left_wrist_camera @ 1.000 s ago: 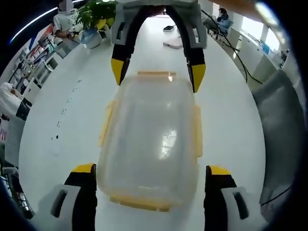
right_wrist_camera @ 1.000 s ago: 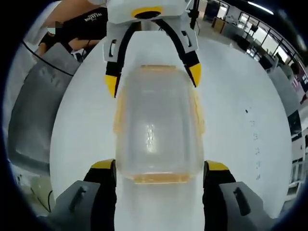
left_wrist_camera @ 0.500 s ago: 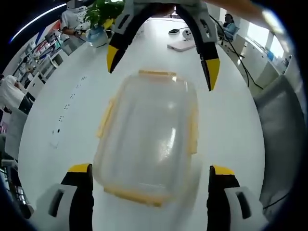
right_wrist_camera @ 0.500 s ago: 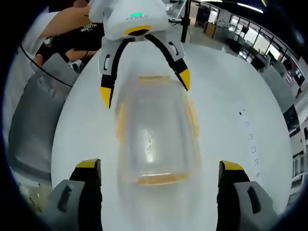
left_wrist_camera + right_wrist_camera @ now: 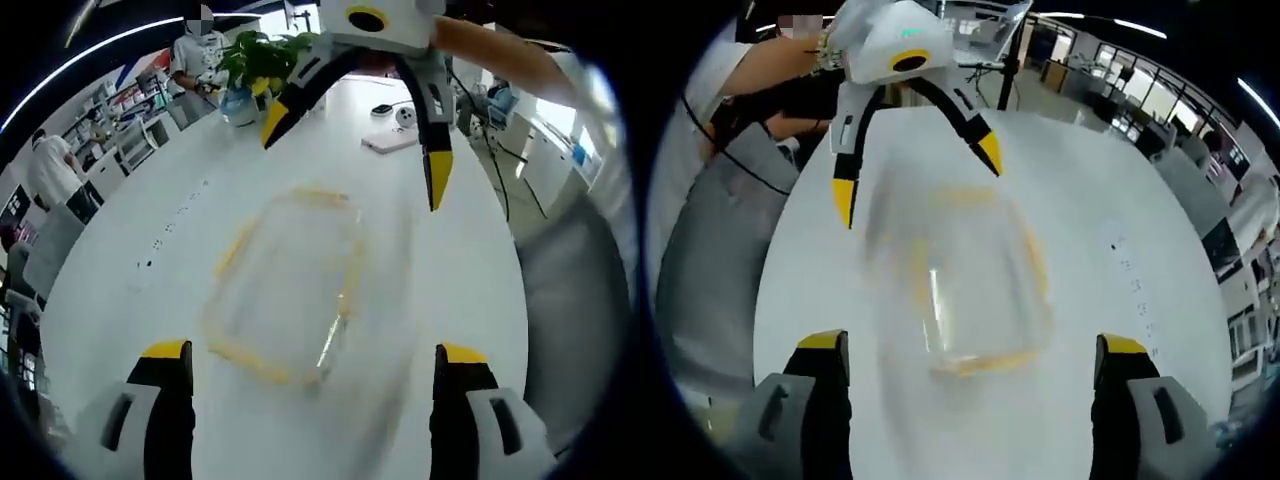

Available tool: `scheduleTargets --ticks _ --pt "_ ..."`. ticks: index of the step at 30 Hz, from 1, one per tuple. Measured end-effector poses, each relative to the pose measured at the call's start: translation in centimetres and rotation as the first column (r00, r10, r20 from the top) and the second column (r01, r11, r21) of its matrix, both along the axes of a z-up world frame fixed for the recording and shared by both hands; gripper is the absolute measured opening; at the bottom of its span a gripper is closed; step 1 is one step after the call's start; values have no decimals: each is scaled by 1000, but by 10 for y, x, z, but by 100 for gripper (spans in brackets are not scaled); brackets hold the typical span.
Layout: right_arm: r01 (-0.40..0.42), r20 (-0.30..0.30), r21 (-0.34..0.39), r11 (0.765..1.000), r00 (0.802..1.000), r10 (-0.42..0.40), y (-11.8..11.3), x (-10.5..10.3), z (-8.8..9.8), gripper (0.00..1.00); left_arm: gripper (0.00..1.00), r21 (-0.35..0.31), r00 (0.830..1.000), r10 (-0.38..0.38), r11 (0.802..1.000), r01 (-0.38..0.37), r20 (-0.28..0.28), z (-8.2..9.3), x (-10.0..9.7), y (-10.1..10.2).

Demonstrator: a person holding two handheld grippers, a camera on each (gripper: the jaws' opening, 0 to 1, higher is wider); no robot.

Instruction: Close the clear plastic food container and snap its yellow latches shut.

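Both of my grippers stand with jaws spread wide and hold nothing: the left gripper point(image 5: 308, 370) and the right gripper point(image 5: 970, 360) face each other across the clear container point(image 5: 290, 285). It lies blurred on the white table point(image 5: 120, 300), between the 2 tools and clear of both. I cannot tell whether its yellow latches point(image 5: 985, 362) are snapped. Pressing 1 side alone could skid it away, I judge. Potted plant point(image 5: 258, 65) beyond.

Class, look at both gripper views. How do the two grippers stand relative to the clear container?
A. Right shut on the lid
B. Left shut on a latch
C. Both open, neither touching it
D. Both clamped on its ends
C: in each view the fingers are spread wide, clear of the container.
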State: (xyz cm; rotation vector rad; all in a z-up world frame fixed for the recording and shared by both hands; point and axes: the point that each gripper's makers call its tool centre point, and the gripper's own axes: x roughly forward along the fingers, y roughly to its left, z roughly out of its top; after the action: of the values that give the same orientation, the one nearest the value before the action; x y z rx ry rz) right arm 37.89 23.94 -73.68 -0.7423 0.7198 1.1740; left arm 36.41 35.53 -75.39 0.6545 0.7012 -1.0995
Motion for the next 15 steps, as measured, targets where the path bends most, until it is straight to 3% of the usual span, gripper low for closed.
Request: scheduleTargets --ticks 6,14,15 --pt "32 16 5 999 999 -32 1 -31 7 100 99 -21 1000 25 999 -24 12 10 -32 13" --pt "92 59 69 993 994 -96 3 -67 18 97 99 -149 990 111 984 -96 92 33 -72 25" --pt "101 88 90 991 990 -109 5 -74 21 97 99 -175 985 127 979 -106 112 38 -75 25"
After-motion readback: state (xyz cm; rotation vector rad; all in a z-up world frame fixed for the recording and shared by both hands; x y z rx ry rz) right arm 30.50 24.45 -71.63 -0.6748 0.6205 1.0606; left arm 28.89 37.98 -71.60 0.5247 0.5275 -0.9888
